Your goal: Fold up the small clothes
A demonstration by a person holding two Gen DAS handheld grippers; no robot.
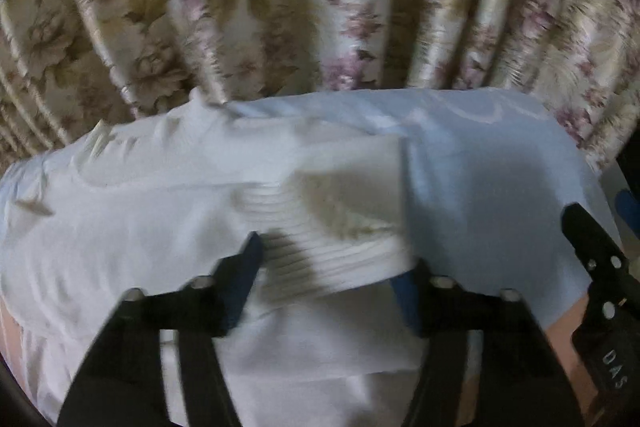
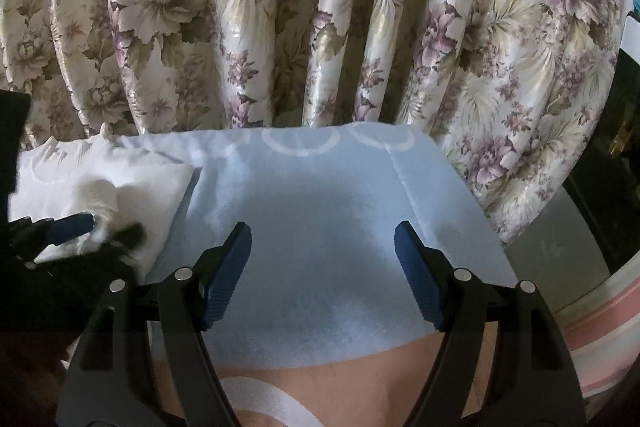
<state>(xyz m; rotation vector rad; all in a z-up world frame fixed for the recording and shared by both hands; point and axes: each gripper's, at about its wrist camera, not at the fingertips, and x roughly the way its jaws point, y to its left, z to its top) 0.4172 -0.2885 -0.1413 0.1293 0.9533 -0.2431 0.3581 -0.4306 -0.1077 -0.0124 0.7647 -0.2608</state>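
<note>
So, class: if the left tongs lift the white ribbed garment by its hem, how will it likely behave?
The white ribbed garment will probably sag rather than hold shape: it already lies in soft folds and bulges. It seems light, being thin knit cloth. The ribbed hem between the left tongs may stretch somewhat when pulled. The right tongs hang open over the blue cloth, giving no support.

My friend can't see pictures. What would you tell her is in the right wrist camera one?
The open right gripper hovers over a pale blue cloth and holds nothing. At the left edge, the left gripper touches a small white garment lying on the cloth. A flowery curtain hangs behind.
</note>
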